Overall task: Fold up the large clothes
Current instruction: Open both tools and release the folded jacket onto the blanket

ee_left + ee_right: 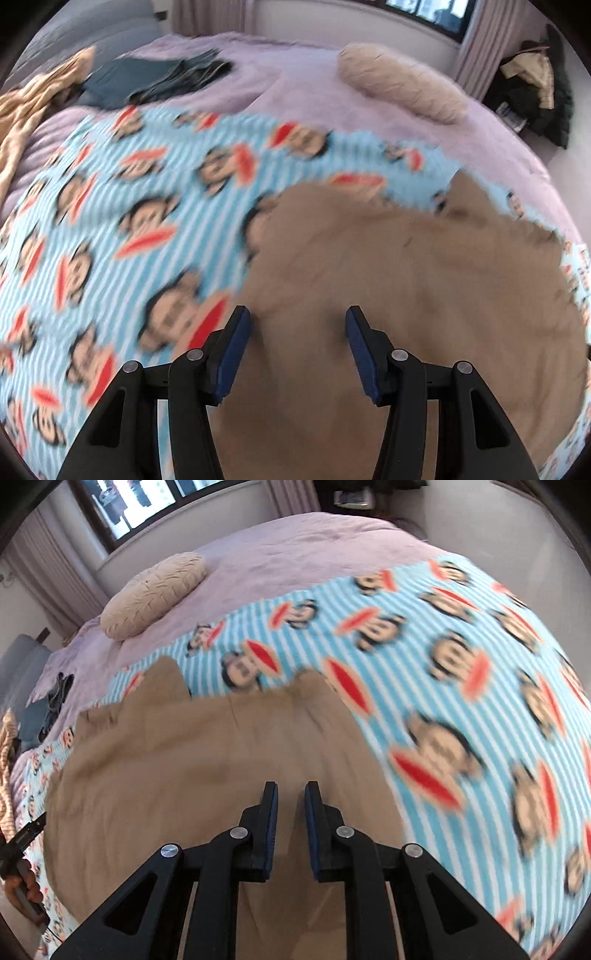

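A large tan garment (388, 295) lies spread flat on a blue-striped blanket printed with monkey faces (129, 206). In the left wrist view my left gripper (299, 314) hovers over the garment's left part, near its edge. It is open, with only flat cloth showing in the wide gap. In the right wrist view the tan garment (192, 768) fills the lower left. My right gripper (291, 786) hangs above it near its right edge, on the blanket (461, 701). Its jaws stand a narrow gap apart with nothing pinched between the pads.
The blanket covers a bed with a lilac cover (295, 74). A cream round cushion (399, 81) lies at the far side. Dark folded clothes (147, 77) and a beige patterned cloth (33, 103) lie at the far left. A hand holding the other gripper (26, 882) shows at the left edge.
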A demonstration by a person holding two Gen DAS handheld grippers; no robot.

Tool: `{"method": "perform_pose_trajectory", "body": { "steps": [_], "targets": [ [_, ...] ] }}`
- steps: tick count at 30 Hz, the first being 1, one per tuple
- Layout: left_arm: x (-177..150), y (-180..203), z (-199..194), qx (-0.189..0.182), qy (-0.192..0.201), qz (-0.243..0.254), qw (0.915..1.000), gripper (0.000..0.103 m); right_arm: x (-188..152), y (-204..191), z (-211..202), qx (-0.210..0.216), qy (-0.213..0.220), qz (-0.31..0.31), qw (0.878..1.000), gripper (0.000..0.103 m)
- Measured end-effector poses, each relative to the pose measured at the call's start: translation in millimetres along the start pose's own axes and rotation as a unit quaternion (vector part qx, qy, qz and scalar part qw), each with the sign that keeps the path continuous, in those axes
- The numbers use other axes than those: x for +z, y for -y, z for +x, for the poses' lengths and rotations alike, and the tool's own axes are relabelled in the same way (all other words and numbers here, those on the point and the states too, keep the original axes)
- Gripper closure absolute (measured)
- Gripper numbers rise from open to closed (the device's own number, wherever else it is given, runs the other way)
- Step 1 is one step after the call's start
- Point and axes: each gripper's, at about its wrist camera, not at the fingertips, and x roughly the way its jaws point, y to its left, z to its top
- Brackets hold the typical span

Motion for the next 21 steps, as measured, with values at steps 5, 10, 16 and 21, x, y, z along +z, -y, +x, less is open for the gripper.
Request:
{"method": "perform_pose_trajectory", "body": {
  "steps": [5,10,16,21],
  "targets": [
    [-27,-26,23,0.0,-0.022,-0.042,0.9989,0.028,-27,14,26,-0.007,-0.031,0.002,0.999,0.087],
    [-24,-23,18,0.026,-0.033,-0.049,0.9979,0.028,-16,15,30,-0.007,-0.046,0.021,0.999,0.086],
    [-29,-2,-23,0.04,-0.037,-0.025,0.9982,0.028,-25,20,-7,0.021,-0.044,0.048,0.998,0.067],
    [-43,14,-49,0.041,-0.051,-0.027,0.9975,0.028,-41,17,-31,0.05,-0.061,0.045,0.996,0.06]
  ]
}}
